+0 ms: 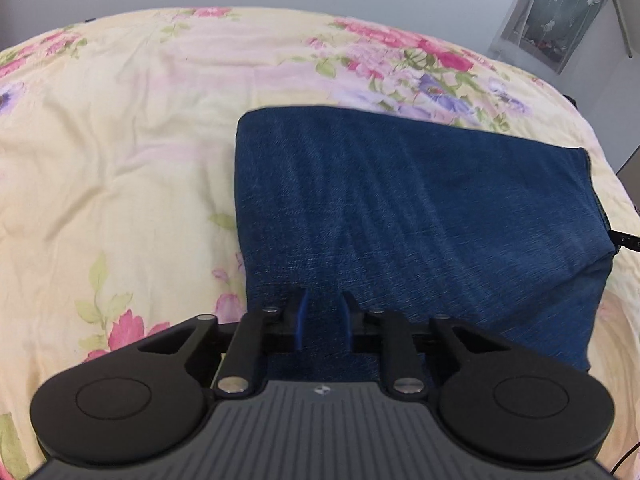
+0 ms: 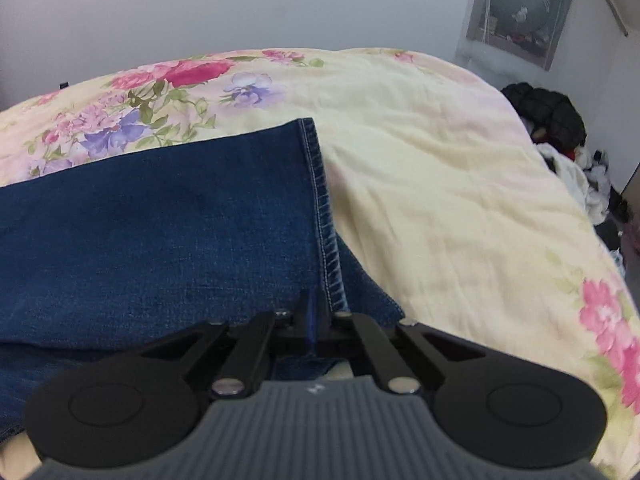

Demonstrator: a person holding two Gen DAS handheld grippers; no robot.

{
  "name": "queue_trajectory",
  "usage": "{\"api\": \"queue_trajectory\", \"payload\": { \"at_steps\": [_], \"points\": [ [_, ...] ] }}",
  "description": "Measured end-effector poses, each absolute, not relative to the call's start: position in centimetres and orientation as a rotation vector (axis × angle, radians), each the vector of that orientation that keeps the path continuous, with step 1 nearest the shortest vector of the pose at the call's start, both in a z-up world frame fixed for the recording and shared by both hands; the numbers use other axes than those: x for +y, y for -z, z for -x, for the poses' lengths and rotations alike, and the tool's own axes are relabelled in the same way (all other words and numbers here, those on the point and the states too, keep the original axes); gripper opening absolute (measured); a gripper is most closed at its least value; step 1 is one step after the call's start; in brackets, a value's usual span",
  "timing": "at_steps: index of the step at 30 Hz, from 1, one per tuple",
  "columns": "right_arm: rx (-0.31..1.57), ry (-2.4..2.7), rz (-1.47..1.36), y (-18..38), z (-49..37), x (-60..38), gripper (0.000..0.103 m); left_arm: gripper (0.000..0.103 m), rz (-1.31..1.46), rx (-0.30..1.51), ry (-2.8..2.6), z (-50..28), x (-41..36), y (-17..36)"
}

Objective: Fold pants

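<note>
Dark blue denim pants [image 1: 400,200] lie folded flat on a flowered bedspread [image 1: 120,160]. My left gripper [image 1: 324,312] points down onto their near part, close to the left folded edge. Its blue pads stand a narrow way apart with denim showing between them; whether they press on it I cannot tell. In the right wrist view the pants [image 2: 160,220] fill the left half, and their stitched hem [image 2: 324,216] runs straight down to my right gripper [image 2: 318,312]. That gripper's pads are together, shut on the hem at the near right corner.
The pale yellow bedspread [image 2: 440,180] spreads wide to the right of the pants and on the left in the left wrist view. A pile of dark and white clothes [image 2: 560,128] lies beyond the bed's right edge. A curtained window [image 1: 560,12] is on the far wall.
</note>
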State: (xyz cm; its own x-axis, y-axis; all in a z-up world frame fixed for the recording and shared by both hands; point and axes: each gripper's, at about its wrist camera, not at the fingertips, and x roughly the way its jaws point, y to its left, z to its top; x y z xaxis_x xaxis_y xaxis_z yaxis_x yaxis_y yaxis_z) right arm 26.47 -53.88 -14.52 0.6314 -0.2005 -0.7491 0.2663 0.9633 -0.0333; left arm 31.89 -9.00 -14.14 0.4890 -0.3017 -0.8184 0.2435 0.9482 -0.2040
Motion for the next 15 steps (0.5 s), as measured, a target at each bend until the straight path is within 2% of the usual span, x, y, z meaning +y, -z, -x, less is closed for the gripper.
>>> {"api": "queue_trajectory", "payload": {
  "at_steps": [4,10,15],
  "points": [
    [0.834,0.275,-0.086,16.0,-26.2,-53.6,0.0,0.007,0.08,1.066,0.312,-32.5,-8.0,15.6],
    [0.866,0.311,-0.023,14.4,-26.9,-52.6,0.0,0.007,0.028,1.069,0.333,-32.4,-6.8,13.7],
    [0.812,0.316,0.034,11.1,-27.0,-51.4,0.0,0.011,-0.003,0.965,0.351,-34.1,-5.7,10.4]
  ]
}}
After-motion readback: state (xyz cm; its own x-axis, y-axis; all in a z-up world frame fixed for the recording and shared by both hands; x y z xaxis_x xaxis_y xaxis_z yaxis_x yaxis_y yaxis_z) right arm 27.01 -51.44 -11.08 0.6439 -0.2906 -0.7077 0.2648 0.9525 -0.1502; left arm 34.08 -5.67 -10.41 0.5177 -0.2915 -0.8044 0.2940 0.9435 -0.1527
